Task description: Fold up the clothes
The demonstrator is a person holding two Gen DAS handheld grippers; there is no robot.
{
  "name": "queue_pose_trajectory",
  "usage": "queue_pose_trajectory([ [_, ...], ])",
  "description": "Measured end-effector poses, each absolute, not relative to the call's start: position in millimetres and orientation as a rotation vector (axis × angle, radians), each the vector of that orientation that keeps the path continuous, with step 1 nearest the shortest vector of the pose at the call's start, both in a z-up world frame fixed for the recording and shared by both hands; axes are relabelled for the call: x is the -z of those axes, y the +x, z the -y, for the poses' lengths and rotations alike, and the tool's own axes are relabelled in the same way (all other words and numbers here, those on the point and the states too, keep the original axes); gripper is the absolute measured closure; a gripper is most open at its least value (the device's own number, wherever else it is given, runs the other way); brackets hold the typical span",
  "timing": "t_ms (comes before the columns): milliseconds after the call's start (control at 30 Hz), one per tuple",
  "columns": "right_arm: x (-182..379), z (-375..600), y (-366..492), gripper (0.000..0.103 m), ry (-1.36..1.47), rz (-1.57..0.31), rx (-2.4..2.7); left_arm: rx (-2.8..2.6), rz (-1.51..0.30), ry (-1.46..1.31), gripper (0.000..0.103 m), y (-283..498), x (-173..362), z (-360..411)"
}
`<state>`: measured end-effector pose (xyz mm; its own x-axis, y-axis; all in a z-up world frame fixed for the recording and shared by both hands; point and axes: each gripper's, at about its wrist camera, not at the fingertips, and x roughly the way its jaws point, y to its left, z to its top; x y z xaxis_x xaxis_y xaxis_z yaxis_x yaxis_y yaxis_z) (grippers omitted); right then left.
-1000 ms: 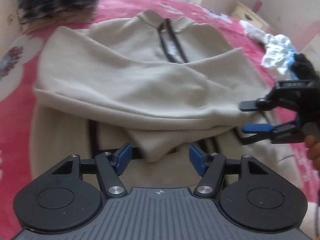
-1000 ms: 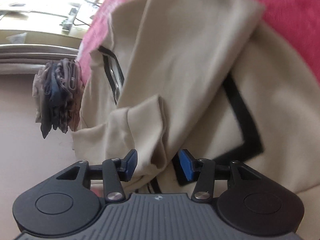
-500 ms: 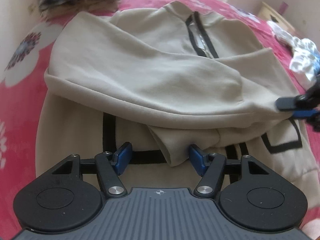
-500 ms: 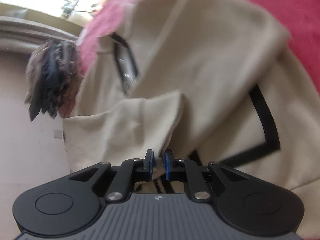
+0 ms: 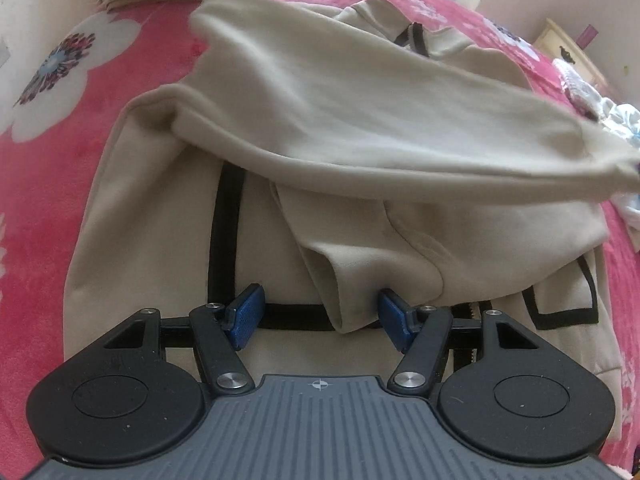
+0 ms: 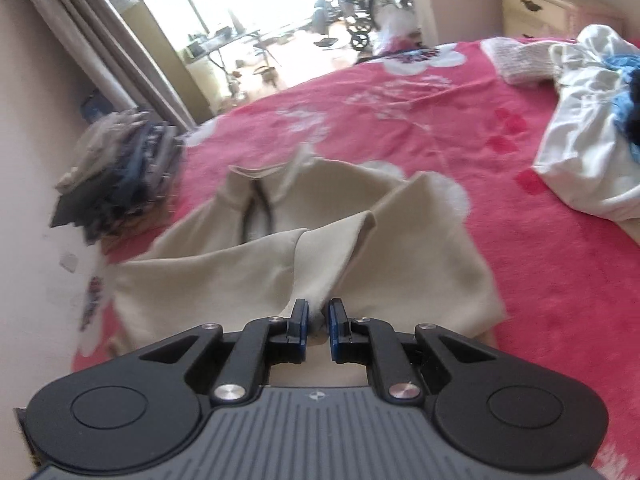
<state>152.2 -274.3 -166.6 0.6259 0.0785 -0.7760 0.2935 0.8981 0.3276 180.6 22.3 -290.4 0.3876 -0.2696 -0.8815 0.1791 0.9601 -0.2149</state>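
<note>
Two grippers over beige jacket; left gripper jaws spread; right gripper jaws pinching sleeve.

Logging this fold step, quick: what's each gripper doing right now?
Left gripper: open, sleeve end of the beige jacket between its fingers, not clamped.
Right gripper: shut on the beige jacket's fabric.

Beige, black, pink and blue

The jacket is plain beige with black trim lines and a black-edged zip at its collar; the bed cover beneath is hot pink with white flowers, one at 10 o'clock in the left wrist view having a dark, multicoloured centre. Both grippers are black with grey ribbed bodies and blue pads. At 2 o'clock in the right wrist view lies a white garment with blue cloth; at 9 o'clock, a grey and dark blue stack.
</note>
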Motion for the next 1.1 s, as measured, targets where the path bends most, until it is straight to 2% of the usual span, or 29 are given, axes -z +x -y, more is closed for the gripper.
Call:
queue_pose_trajectory([
  [300, 166, 279, 157, 0.091, 0.352, -0.851, 0.147, 0.294, -1.148, -0.084, 0.040, 182, 291, -24],
  [400, 196, 285, 158, 0.088, 0.345, -0.941, 0.181, 0.306, -1.143, -0.079, 0.040, 181, 291, -24],
  [467, 232, 295, 164, 0.081, 0.366, -1.100, 0.223, 0.325, -1.146, -0.080, 0.040, 181, 288, -27],
  [500, 235, 298, 161, 0.080, 0.384, -1.111, 0.243, 0.339, -1.141, -0.079, 0.040, 180, 283, -31],
  [700, 204, 299, 149, 0.075, 0.394, -0.988, 0.301, 0.378, -0.971, -0.059, 0.040, 180, 237, -77],
  [833, 187, 266, 175, 0.075, 0.357, -0.948, 0.141, 0.276, -0.892, 0.110, 0.040, 211, 240, -90],
  [967, 181, 210, 220, 0.075, 0.297, -0.945, -0.021, 0.251, -0.888, 0.131, 0.045, 233, 255, -97],
  [1033, 177, 182, 242, 0.075, 0.292, -0.943, -0.096, 0.238, -0.885, 0.141, 0.051, 243, 262, -101],
  [1100, 171, 155, 257, 0.075, 0.263, -0.937, -0.152, 0.226, -0.883, 0.151, 0.062, 254, 270, -104],
])
